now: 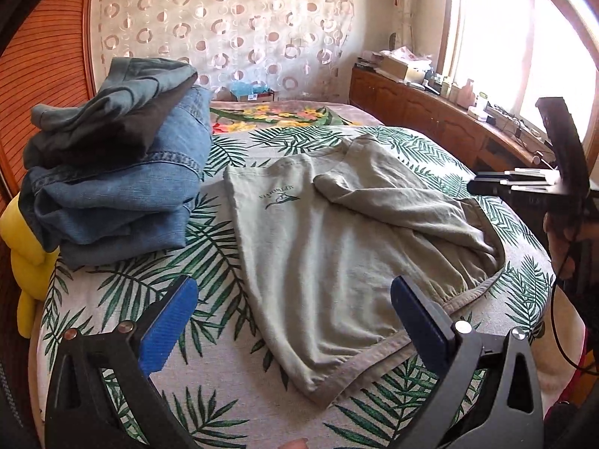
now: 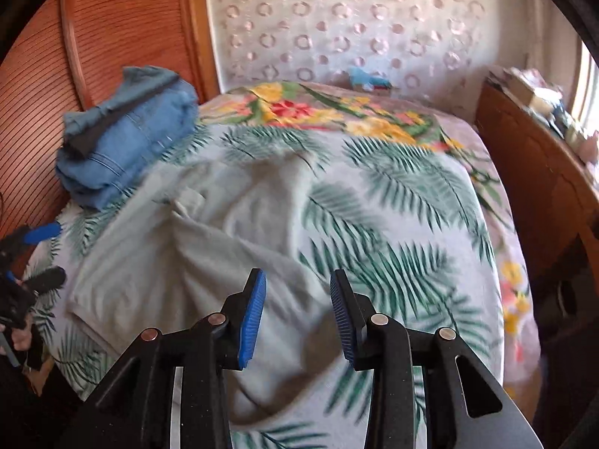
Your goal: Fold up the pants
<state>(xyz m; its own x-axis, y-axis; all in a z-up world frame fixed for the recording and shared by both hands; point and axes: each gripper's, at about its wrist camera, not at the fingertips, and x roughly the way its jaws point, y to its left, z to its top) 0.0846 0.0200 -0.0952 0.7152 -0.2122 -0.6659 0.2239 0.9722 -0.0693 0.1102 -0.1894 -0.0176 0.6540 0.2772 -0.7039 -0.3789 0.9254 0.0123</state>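
Note:
Pale green pants lie spread on the palm-leaf bed cover, elastic waistband toward me and one part folded loosely over the right side. My left gripper is wide open just above the waistband edge, with nothing between its blue pads. In the right wrist view the pants lie rumpled under my right gripper, which is partly open and empty, its pads clear of the cloth. The left gripper shows at the left edge. The right gripper shows side-on at the bed's right side.
A stack of folded jeans and dark clothes sits at the bed's far left, against a wooden panel. A yellow cushion hangs at the left edge. A floral blanket lies beyond; a cluttered wooden cabinet runs along the right.

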